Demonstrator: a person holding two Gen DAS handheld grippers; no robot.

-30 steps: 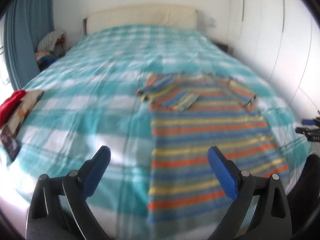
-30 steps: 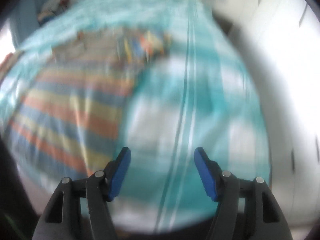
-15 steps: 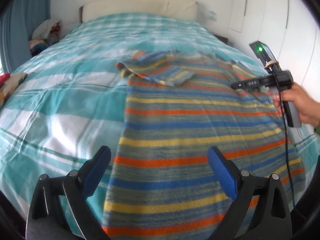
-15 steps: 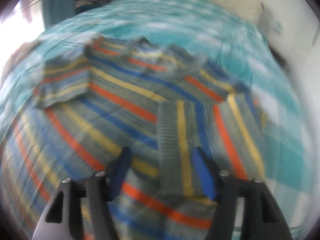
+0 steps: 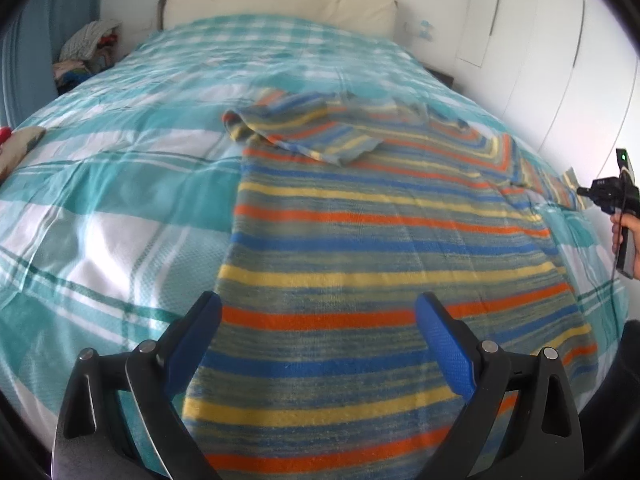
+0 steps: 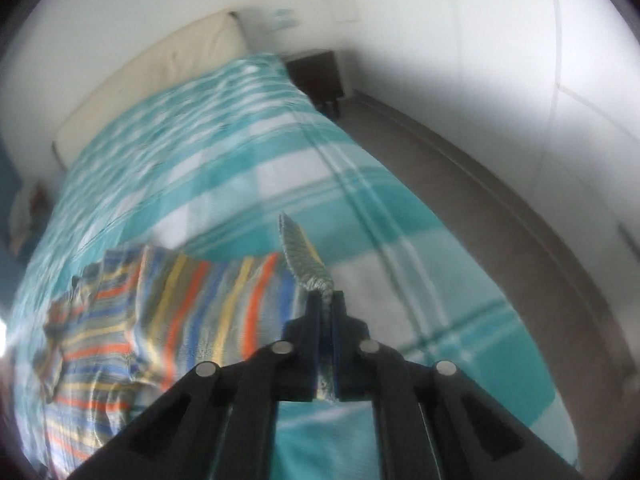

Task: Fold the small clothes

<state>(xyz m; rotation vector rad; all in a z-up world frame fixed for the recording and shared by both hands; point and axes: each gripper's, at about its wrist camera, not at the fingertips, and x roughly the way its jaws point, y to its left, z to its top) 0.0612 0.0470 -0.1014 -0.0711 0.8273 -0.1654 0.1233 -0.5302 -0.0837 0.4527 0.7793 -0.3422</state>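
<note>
Half a second back the right gripper [image 6: 326, 312] hung with its jaws apart over the right sleeve; now those jaws are pressed together on the sleeve's [image 6: 304, 258] cuff, and it has swung out to the right side of the bed [image 5: 120, 184]. Look at the left wrist view: the sleeve is drawn out sideways, off the sweater's [image 5: 380, 264] body, toward the hand at the frame's right edge.

Left gripper [image 5: 318, 320], meanwhile, hovers above the hem end of the sweater, jaws wide apart, nothing between them. It has crept only a little closer over the stripes.

The sweater itself lies flat on the checked bedspread, hem near the left gripper, neck toward the headboard [image 5: 280, 4]. Its left sleeve [image 5: 308, 132] is already laid across the chest.

How will it handle? It's a soft striped knit, light by the look of it, and limp: the pinched cuff stands up past the jaws while the rest of the sleeve sags back down to the bed. Knit like this stretches and drags rather than slides cleanly, so a hard pull could tug the body out of square. The ribbed cuff is the sensible hold, being the thickest edge on the sleeve, and that's exactly where the right jaws sit. For the body, I'd go for the hem corners, where the doubled edge gives the pads something to bite.
</note>
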